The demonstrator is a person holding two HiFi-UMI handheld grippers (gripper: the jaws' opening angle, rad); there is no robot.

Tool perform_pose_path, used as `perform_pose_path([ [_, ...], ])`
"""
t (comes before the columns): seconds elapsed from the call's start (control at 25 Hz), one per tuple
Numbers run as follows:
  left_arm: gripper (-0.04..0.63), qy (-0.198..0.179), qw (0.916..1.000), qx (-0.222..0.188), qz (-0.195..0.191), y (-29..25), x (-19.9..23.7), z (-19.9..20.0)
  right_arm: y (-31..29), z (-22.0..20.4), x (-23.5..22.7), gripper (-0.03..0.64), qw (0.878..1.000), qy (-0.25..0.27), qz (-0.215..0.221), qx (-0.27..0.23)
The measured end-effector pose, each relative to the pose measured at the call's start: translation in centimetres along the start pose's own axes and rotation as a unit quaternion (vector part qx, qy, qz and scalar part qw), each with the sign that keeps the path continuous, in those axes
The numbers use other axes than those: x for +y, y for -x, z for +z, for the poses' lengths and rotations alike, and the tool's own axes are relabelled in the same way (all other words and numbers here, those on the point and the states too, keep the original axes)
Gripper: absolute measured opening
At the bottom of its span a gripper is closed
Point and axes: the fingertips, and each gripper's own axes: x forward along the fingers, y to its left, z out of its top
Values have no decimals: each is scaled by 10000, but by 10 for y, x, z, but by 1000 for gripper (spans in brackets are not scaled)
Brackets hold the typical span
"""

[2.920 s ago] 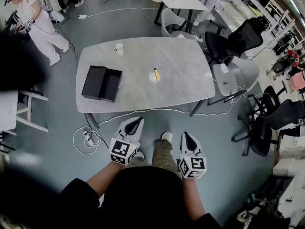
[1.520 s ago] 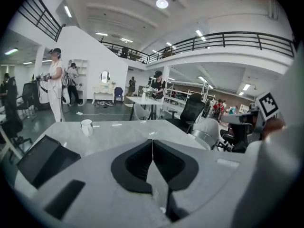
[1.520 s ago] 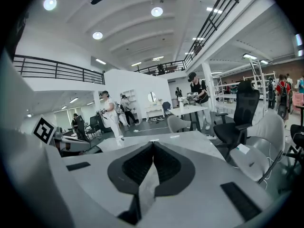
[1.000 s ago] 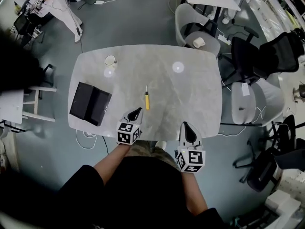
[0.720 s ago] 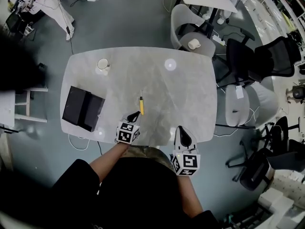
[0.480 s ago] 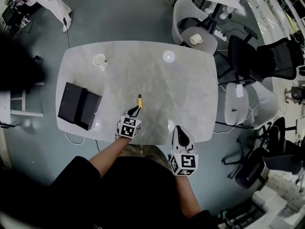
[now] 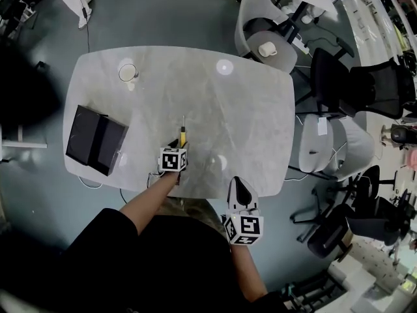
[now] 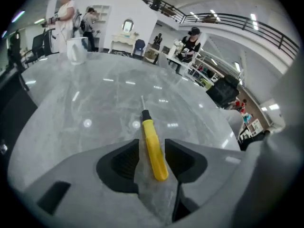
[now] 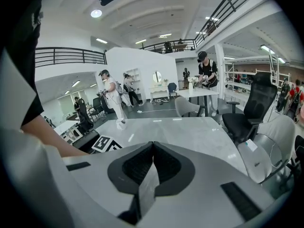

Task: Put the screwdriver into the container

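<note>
A yellow-handled screwdriver (image 7: 182, 135) lies on the grey marble table (image 7: 241, 109), tip pointing away from me. My left gripper (image 7: 177, 146) has reached it. In the left gripper view the yellow handle (image 8: 153, 144) lies between the jaws, which are opening, with small gaps on both sides. The container, a black open box (image 7: 96, 139), sits at the table's left edge, well left of the left gripper. My right gripper (image 7: 240, 189) hangs off the table's near edge; in the right gripper view (image 9: 152, 145) its jaws meet with nothing between them.
A white cup (image 7: 128, 72) stands at the table's far left corner. Grey chairs (image 7: 266, 44) (image 7: 319, 142) and black office chairs (image 7: 355, 83) crowd the right side. People stand in the background of both gripper views.
My left gripper has moved forward over the table until its jaws straddle the screwdriver's handle. The right gripper has stayed near the table's front edge.
</note>
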Motion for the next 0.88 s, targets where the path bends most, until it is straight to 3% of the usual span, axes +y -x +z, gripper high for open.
perform_pose_path([
  [0.08, 164, 114, 9998, -21, 145, -2, 4, -1, 0, 0, -2, 11, 10000, -18, -28, 2],
  [0.24, 156, -112, 9995, 71, 276, -4, 5, -2, 0, 2, -7, 11, 10000, -14, -51, -2],
  [0.52, 95, -1132, 9912, 481, 494, -13, 9, -14, 14, 1, -11, 11, 9999, 105, -93, -79],
  [0.72, 94, -1051, 9927, 438, 408, -4, 11, -16, 35, 5, -15, 11, 9993, 156, -60, -326],
  [0.88, 94, -1264, 9907, 217, 464, 24, 6, -19, 55, 2, -18, 11, 9981, 129, 19, -607],
])
